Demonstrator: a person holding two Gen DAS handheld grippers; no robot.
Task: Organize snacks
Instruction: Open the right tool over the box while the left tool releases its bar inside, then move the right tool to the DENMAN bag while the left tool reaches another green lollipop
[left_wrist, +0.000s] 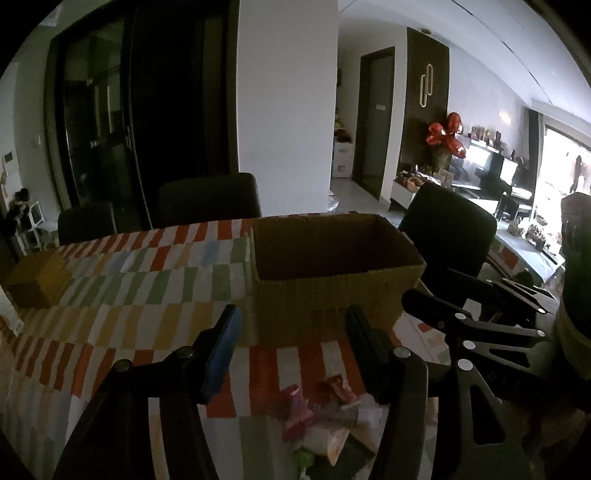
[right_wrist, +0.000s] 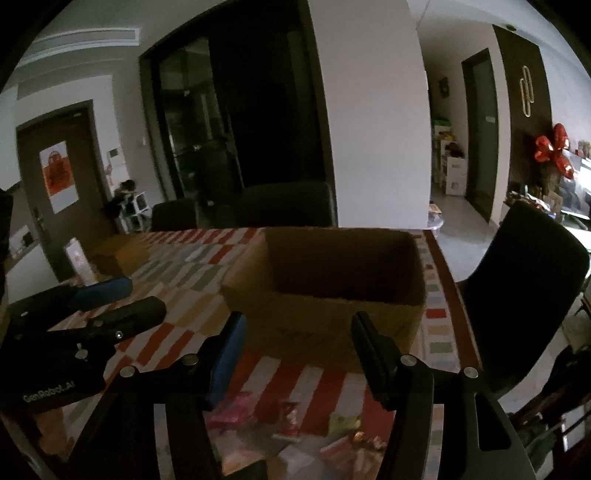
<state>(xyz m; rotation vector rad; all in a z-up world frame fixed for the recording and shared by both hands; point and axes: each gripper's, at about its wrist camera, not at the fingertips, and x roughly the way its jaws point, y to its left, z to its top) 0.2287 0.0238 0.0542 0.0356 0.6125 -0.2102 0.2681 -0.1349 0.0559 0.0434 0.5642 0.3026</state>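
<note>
We hold both tools low over a table (left_wrist: 122, 295) spread with a cloth of orange, green, yellow and white blocks. Our left tool (left_wrist: 291, 325) stands with its jaws parted and nothing between them; one finger carries a blue pad, the other a black one. Our right tool (right_wrist: 299, 332) is likewise parted and holds nothing, with the same blue and black pads. In the left wrist view the right tool shows at the right edge, and in the right wrist view the left tool shows at the left edge, so the two sit side by side.

Ahead of both tools an open cardboard box (left_wrist: 332, 291) stands upright on the table, near its far right corner; we cannot see its bottom. The snacks (right_wrist: 288, 424) lie in a loose pile on the cloth on the near side of the box, below and between the fingers: small pink, red and yellowish packets, blurred, so we cannot tell their kinds. A second low yellowish box (left_wrist: 37, 280) rests at the far left of the table. Dark chairs (right_wrist: 524, 291) stand around the table's far and right sides.
</note>
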